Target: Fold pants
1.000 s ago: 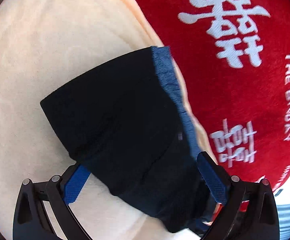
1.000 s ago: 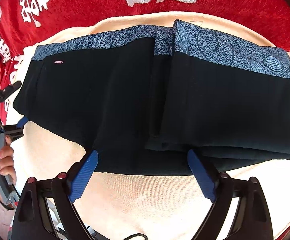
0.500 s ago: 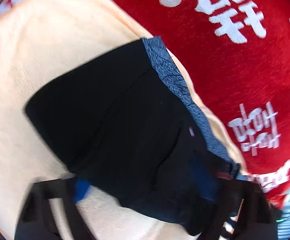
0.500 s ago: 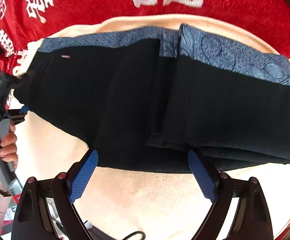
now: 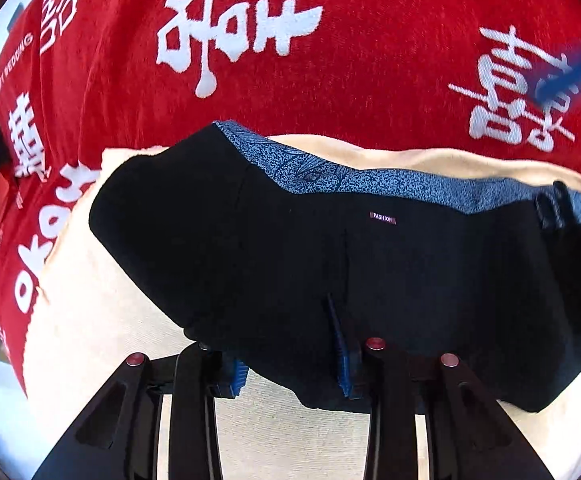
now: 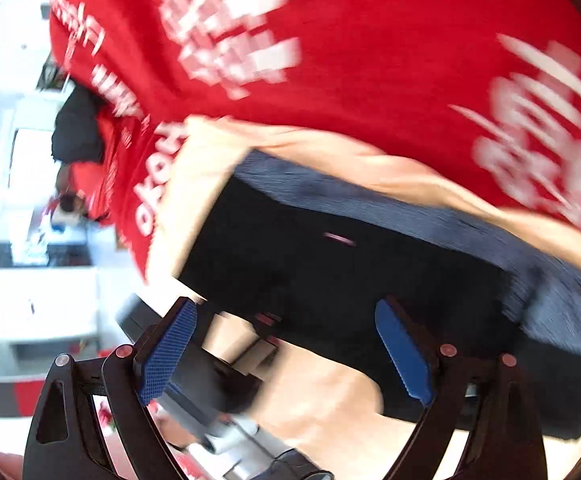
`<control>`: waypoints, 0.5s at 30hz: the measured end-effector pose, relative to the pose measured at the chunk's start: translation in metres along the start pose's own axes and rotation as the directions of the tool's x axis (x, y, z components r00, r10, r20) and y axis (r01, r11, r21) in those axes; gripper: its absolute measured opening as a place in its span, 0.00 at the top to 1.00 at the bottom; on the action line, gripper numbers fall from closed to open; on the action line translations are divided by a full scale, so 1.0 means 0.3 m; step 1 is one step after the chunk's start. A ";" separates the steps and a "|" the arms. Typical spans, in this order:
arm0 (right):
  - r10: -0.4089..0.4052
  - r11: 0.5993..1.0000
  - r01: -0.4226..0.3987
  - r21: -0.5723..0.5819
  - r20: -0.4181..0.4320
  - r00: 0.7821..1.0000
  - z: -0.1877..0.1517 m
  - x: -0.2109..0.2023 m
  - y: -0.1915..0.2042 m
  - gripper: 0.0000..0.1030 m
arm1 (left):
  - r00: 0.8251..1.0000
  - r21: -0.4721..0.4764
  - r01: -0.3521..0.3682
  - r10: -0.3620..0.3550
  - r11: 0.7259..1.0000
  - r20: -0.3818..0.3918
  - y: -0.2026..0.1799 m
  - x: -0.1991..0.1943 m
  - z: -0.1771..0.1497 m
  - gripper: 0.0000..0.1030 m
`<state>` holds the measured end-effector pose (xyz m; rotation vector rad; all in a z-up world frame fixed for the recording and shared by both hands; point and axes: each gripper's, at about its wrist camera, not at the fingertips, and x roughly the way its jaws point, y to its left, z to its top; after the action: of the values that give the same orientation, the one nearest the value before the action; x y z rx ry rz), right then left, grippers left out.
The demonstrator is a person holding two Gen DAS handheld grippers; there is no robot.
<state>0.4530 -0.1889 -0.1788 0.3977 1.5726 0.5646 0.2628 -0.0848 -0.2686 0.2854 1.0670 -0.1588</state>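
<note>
**A:** So where are the pants [image 5: 330,272] right now?

**B:** Lying flat on the cream towel [image 5: 110,320], which sits on a red blanket [image 5: 370,60] with white characters. Black fabric, blue patterned waistband [image 5: 370,182] along the far edge, away from both tongs. There's a small "FASHION" tag [image 5: 382,219] just below that band.

**A:** And the left tongs [image 5: 290,368]?

**B:** Clamped on the pants. The near hem is bunched between the 2 blue pads, which sit close together on the cloth.

**A:** Right tongs [image 6: 286,356]?

**B:** Spread apart, nothing between them. The pants' near edge sits just ahead of the tips. That view is pretty blurry, though. You can also see the left tool's body low between the right fingers.
</note>
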 end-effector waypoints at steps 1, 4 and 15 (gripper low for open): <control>-0.015 0.999 0.014 -0.033 -0.022 1.000 0.027 0.029 0.045 0.09 | 1.000 0.010 -0.006 0.006 1.000 0.004 -0.003 0.000 -0.001 0.66; -0.094 0.986 0.074 -0.146 -0.133 0.987 0.105 0.166 0.183 0.09 | 0.999 0.059 -0.033 0.032 0.998 0.022 -0.023 -0.006 -0.019 0.66; -0.229 0.969 0.169 -0.178 -0.415 0.880 0.145 0.494 0.206 0.68 | 0.998 0.091 -0.054 0.053 0.994 0.020 -0.046 -0.013 -0.015 0.65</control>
<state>0.4784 -0.0494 -0.2658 -0.0043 1.9613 0.6242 0.2535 -0.0967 -0.2695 0.3938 1.0354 -0.1618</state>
